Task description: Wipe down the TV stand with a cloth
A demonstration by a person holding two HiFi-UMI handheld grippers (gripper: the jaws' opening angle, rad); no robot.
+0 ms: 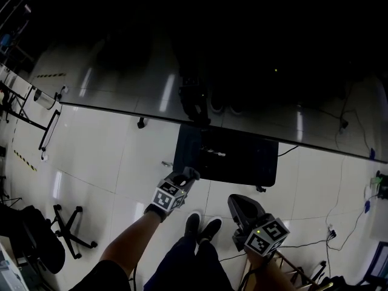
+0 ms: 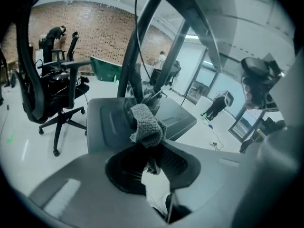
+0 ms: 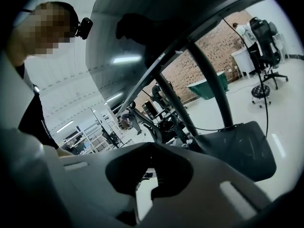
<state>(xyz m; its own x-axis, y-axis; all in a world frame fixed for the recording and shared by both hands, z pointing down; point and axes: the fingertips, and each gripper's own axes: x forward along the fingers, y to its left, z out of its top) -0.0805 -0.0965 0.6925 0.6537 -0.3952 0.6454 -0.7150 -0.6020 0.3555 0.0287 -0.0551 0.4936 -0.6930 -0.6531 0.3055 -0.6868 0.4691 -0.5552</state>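
**Left jaws pinch a grey cloth by the TV stand**

The left gripper [image 2: 151,152] has its jaws squeezed tight on a grey cloth [image 2: 146,123]. The cloth is bumpy and fuzzy. A bunched lump of it sticks out past the jaw tips. The right gripper [image 3: 151,172] has its jaws closed together with nothing in them.

The TV stand [image 1: 242,159] has a flat dark plate that lies on the shiny white floor. Dark poles [image 2: 142,39] go up from it to a big dark screen [image 1: 151,71]. The cloth is held by the plate's near left corner. The right gripper is near the plate's near right side.

The person's two shoes [image 1: 203,226] are between the grippers. A black office chair [image 2: 52,80] stands off to the left, with a brick wall [image 2: 104,27] far behind it. Thin cables [image 1: 331,229] lie on the floor at the right.
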